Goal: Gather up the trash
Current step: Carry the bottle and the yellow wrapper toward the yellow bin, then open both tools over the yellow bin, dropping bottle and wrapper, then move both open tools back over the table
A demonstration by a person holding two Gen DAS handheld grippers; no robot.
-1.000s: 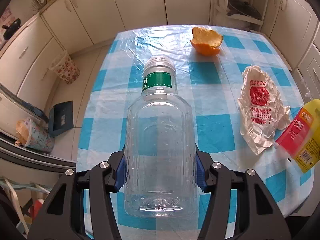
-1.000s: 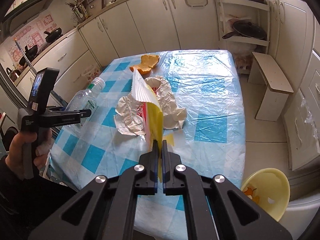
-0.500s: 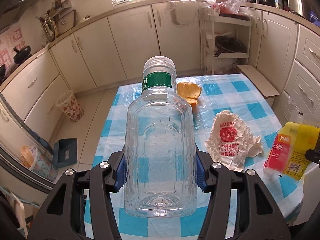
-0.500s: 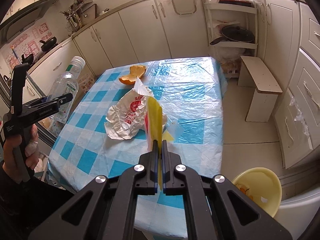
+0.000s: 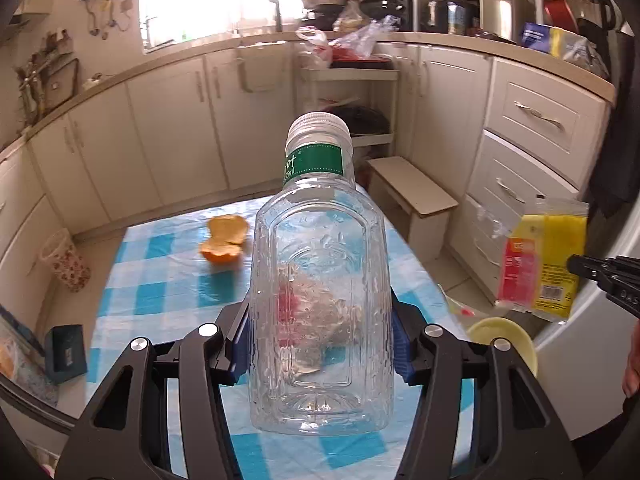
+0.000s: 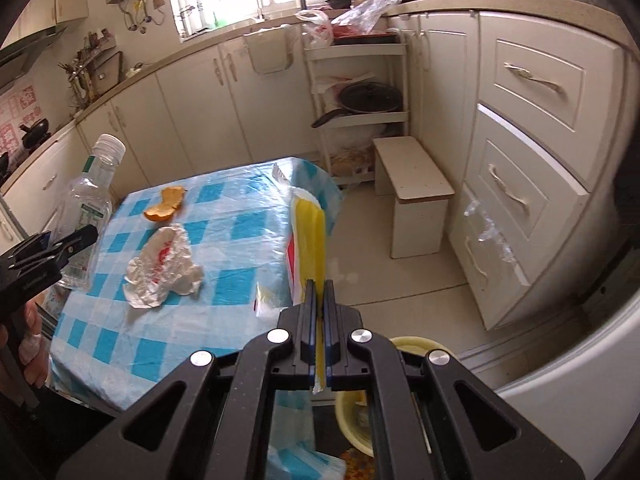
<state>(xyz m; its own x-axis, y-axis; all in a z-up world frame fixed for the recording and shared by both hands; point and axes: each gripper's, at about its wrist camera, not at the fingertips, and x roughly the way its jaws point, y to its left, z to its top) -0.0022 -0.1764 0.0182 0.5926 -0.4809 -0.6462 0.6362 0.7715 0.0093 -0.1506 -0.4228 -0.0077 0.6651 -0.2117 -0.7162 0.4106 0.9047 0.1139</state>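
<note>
My left gripper (image 5: 320,344) is shut on an empty clear plastic bottle (image 5: 320,288) with a green label, held upright above the blue checked table (image 5: 160,280). The bottle also shows at the left of the right wrist view (image 6: 86,216). My right gripper (image 6: 318,288) is shut on a yellow and red plastic wrapper (image 6: 308,240), held in the air past the table's right edge; the wrapper also shows in the left wrist view (image 5: 540,264). A crumpled white and red wrapper (image 6: 164,268) and an orange peel (image 6: 164,208) lie on the table.
A yellow bowl-shaped bin (image 6: 404,348) stands on the floor below my right gripper, also in the left wrist view (image 5: 502,340). A small white stool (image 6: 416,192) and white cabinets (image 6: 532,160) stand to the right. A flowered bin (image 5: 66,266) stands left of the table.
Both grippers have lifted and pulled back from the table with their loads. The right gripper has swung right with the yellow wrapper, over the floor above the yellow bin.
</note>
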